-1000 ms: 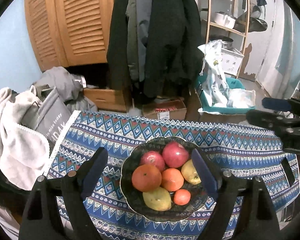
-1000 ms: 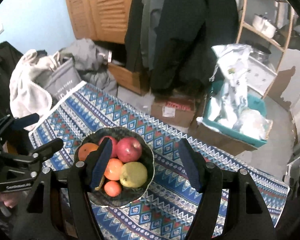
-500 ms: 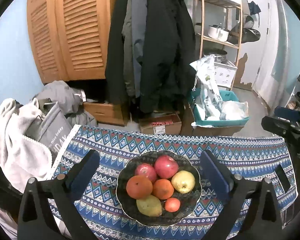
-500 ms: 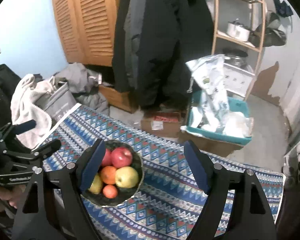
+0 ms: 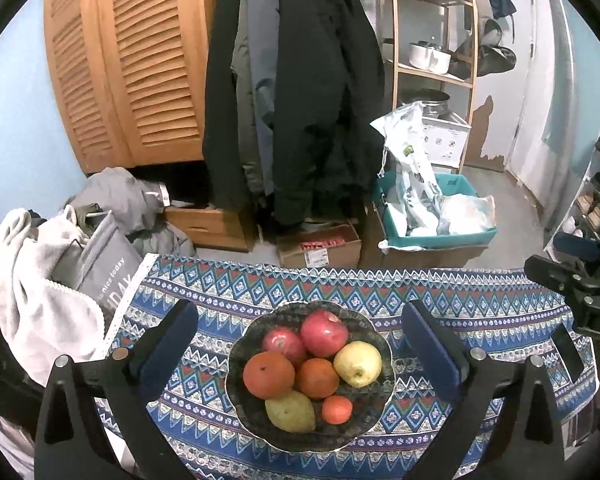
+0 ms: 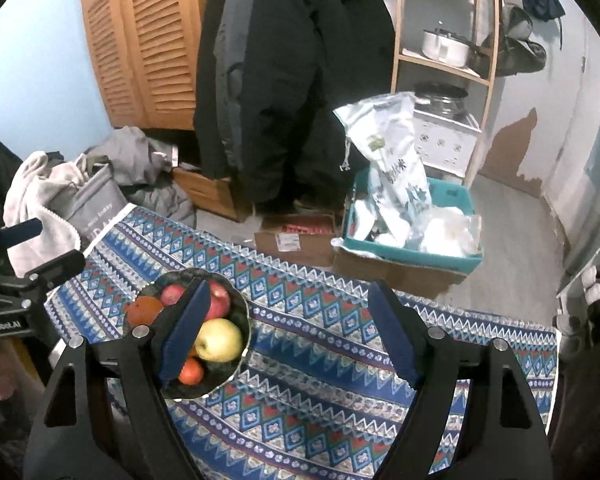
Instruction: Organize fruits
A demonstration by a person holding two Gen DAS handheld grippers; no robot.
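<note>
Seven fruits are sitting in the dark bowl (image 5: 370, 322) (on the patterned tablecloth (image 5: 480, 300)), framed between the left gripper (image 5: 300, 336)'s wide-spread, empty fingers; the right gripper (image 6: 288, 324), open and empty, is hovering beside it.

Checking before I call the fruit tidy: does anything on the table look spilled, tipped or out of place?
Nothing stands out. All seven fruits sit inside the dark bowl, which rests level on the patterned tablecloth. No fruit lies loose on the cloth.

fruit bowl (image 6: 242, 322) (left) on patterned cloth (image 6: 320, 380)
</note>
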